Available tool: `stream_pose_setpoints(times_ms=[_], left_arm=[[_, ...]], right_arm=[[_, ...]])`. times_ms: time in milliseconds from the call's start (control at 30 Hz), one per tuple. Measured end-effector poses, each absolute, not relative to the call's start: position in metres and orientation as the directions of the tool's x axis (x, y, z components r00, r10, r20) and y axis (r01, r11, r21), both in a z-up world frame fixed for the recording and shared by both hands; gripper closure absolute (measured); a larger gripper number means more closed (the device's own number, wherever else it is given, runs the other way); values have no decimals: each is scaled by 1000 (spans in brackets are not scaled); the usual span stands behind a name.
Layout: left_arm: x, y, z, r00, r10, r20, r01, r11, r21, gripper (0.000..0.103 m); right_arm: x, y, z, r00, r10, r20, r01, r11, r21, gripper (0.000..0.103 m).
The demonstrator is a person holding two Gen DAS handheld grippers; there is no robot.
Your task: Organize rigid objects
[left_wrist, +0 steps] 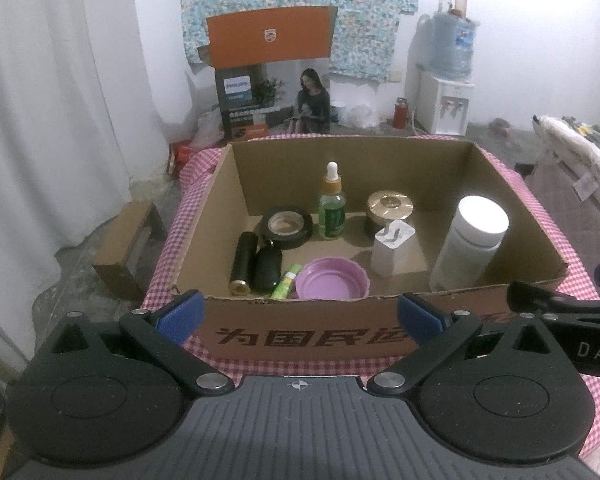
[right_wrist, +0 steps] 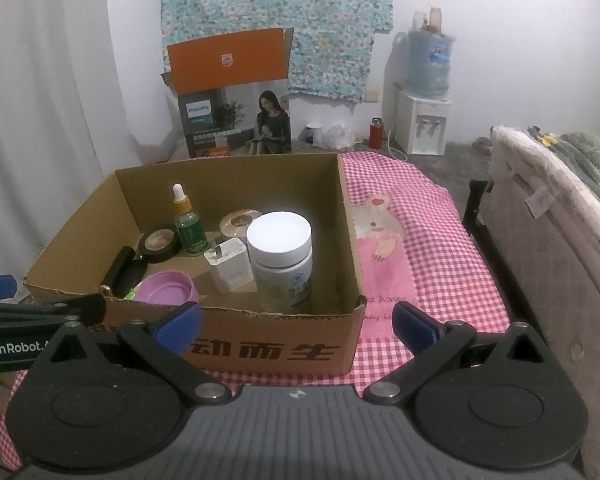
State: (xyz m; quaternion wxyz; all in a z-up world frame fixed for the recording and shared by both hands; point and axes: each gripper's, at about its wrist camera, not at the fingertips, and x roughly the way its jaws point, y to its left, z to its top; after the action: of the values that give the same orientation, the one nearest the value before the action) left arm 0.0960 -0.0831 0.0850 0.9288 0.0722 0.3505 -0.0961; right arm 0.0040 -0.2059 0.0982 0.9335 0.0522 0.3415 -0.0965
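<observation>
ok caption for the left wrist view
Open left gripper facing a cardboard box of small household items on checked cloth.

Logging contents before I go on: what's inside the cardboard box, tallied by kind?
Bottles and jars: 3 (white-capped plastic bottle, green dropper bottle, gold-lidded jar)
Black tape roll: 1
Black cylinder: 1
Black key fob: 1
Green tube: 1
Purple lid: 1
White charger plug: 1
Total: 9
</observation>
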Motion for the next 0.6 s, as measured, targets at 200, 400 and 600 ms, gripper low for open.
stream_pose_setpoints(times_ms=[200,400,600], left_arm=[[97,-82,85,736,-127,-665,227,972,67,0],[97,-82,85,737,-127,-664,228,971,66,0],[97,-82,85,736,-127,-665,228,971,67,0]], right_arm=[[4,-206,98,749,-144,-647,214,976,30,0],[5,-206,99,749,-142,-647,211,977,30,0],[5,-206,99,749,-142,-648,212,977,31,0]])
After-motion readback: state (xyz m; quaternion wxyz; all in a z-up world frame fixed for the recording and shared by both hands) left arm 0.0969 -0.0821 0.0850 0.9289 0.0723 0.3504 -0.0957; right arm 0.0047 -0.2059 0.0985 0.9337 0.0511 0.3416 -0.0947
